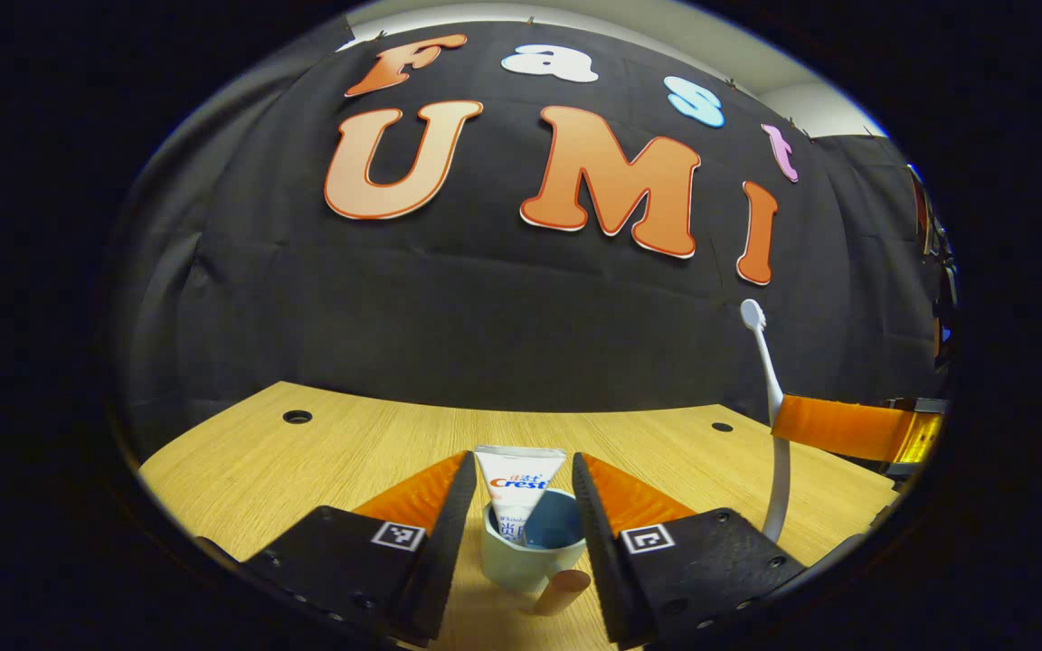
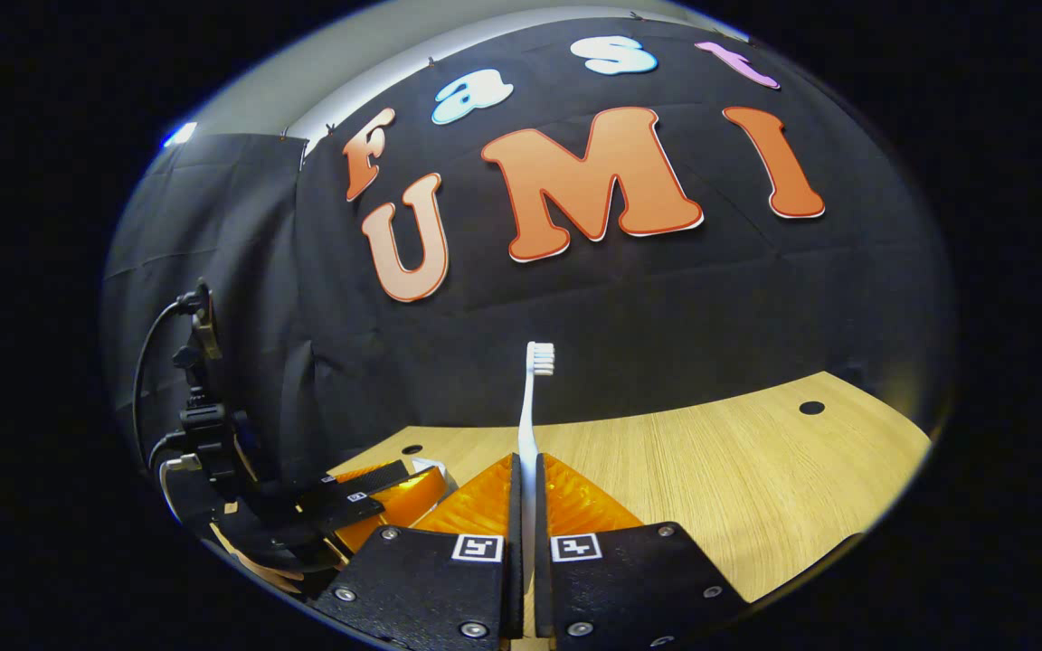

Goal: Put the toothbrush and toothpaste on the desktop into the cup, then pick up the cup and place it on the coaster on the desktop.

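Observation:
A pale cup (image 1: 521,559) with a blue inside stands on the wooden desktop (image 1: 304,470) between the fingers of my left gripper (image 1: 523,463). That gripper is open, with a gap on the cup's left side. A white toothpaste tube (image 1: 519,477) stands upright in the cup. A brown rounded stub (image 1: 563,592) juts from the cup's near side. My right gripper (image 2: 526,466) is shut on the white toothbrush (image 2: 530,407), which points up with its bristles on top. In the left gripper view the toothbrush (image 1: 767,371) hangs to the right of the cup, above the table, held by the right gripper (image 1: 838,429).
The desktop has round cable holes (image 1: 297,417) (image 1: 722,427) (image 2: 811,408) near its back edge. The black cloth wall stands close behind. In the right gripper view the left gripper (image 2: 367,493) and its black cables (image 2: 195,407) sit low at the left.

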A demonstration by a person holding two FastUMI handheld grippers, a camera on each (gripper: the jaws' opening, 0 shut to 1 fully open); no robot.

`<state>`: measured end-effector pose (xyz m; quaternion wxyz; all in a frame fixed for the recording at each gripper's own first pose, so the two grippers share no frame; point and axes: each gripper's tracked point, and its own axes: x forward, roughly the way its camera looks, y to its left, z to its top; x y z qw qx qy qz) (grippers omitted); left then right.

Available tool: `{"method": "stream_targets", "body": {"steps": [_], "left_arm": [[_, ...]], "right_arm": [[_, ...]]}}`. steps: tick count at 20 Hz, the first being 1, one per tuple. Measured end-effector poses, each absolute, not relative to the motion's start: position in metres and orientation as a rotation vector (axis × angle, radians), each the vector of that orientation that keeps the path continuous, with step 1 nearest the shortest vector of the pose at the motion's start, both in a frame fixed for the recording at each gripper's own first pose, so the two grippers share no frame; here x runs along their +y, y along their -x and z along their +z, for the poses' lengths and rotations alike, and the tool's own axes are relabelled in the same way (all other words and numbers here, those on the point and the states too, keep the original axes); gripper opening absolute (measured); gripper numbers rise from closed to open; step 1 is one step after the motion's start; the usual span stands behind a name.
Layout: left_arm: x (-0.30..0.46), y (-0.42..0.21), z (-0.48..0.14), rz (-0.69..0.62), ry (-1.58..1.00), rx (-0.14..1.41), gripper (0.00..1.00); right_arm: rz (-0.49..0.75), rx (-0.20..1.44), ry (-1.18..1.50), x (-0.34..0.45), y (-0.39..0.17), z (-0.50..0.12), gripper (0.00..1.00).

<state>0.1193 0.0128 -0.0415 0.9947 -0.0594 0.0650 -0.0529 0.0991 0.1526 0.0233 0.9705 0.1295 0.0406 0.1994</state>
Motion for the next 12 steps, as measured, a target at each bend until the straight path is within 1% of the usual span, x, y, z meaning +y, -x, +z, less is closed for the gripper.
{"method": "stream_targets", "body": {"steps": [1, 5, 12], "left_arm": [[0.018, -0.112, -0.038, -0.095, 0.116, 0.116, 0.77], [0.032, -0.098, -0.031, -0.078, 0.125, 0.070, 0.92], [0.056, -0.088, -0.032, -0.047, 0.119, 0.039, 0.92]], "right_arm": [[0.406, 0.066, -0.276, 0.154, -0.102, 0.028, 0.05], [0.443, -0.034, -0.305, 0.177, -0.118, 0.055, 0.05], [0.482, -0.111, -0.278, 0.211, -0.139, 0.068, 0.06]]}}
